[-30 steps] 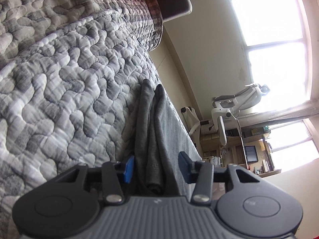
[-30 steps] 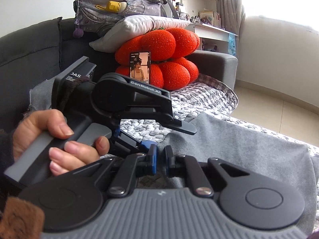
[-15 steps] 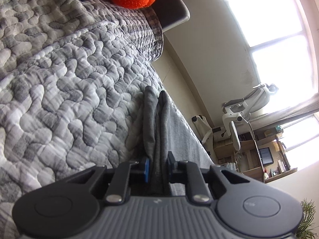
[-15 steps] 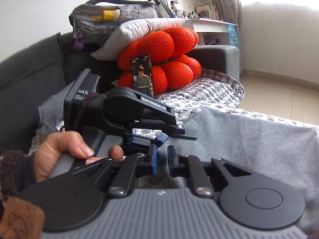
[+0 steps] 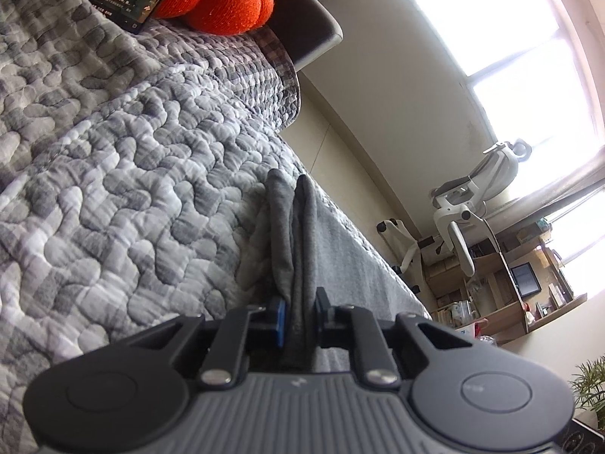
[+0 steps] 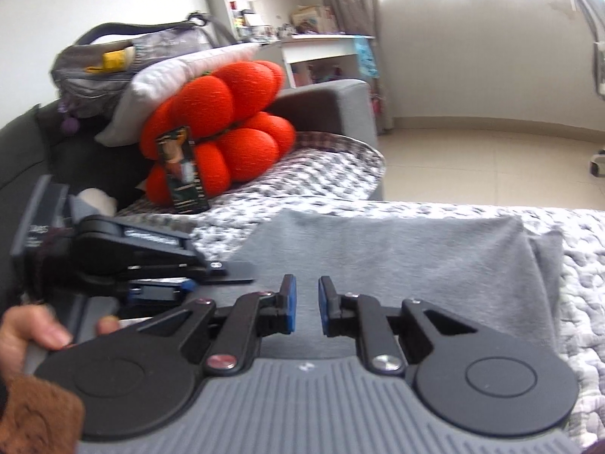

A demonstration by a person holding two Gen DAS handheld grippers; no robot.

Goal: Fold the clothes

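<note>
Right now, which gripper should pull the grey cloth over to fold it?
Probably the left gripper: it is shut on a bunched edge of the grey cloth. The right gripper is open above it, holding nothing.

The grey garment [image 5: 298,249] is a soft matt knit, kinda fleecy, bunched in thick folds. Under it the quilted bedspread [image 5: 124,174] is puffy stitched cotton-looking cloth in a grey-white check. Both tongs, left [image 5: 300,317] and right [image 6: 306,304], are matt black plastic with ribbed grey bodies, shiny metal rivets and blue rubbery pads [image 6: 290,304]. The orange cushion [image 6: 227,128] looks fuzzy, like chenille.
</note>
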